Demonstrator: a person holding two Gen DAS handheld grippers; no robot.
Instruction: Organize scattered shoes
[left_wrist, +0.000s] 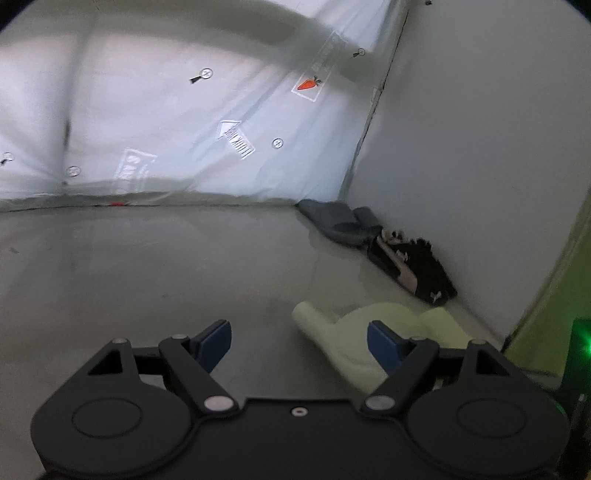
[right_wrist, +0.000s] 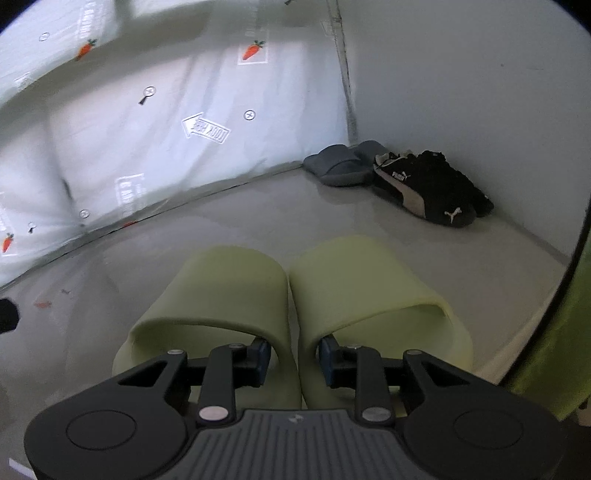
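Note:
Two pale green slides (right_wrist: 288, 295) lie side by side on the floor. My right gripper (right_wrist: 291, 356) has one finger inside each slide, its jaws clamped on their two inner walls. The same slides show in the left wrist view (left_wrist: 354, 332), just ahead and right of my left gripper (left_wrist: 299, 341), which is open and empty above the floor. A pair of grey slippers (right_wrist: 338, 166) and a pair of black Puma sneakers (right_wrist: 428, 188) sit in a row against the white wall; they also show in the left wrist view, slippers (left_wrist: 340, 221), sneakers (left_wrist: 413, 264).
A white plastic sheet (right_wrist: 166, 122) with carrot prints hangs along the far side. A white wall (right_wrist: 480, 92) runs along the right. A green curtain edge (right_wrist: 554, 350) shows at right. Grey floor (left_wrist: 147, 277) spreads to the left.

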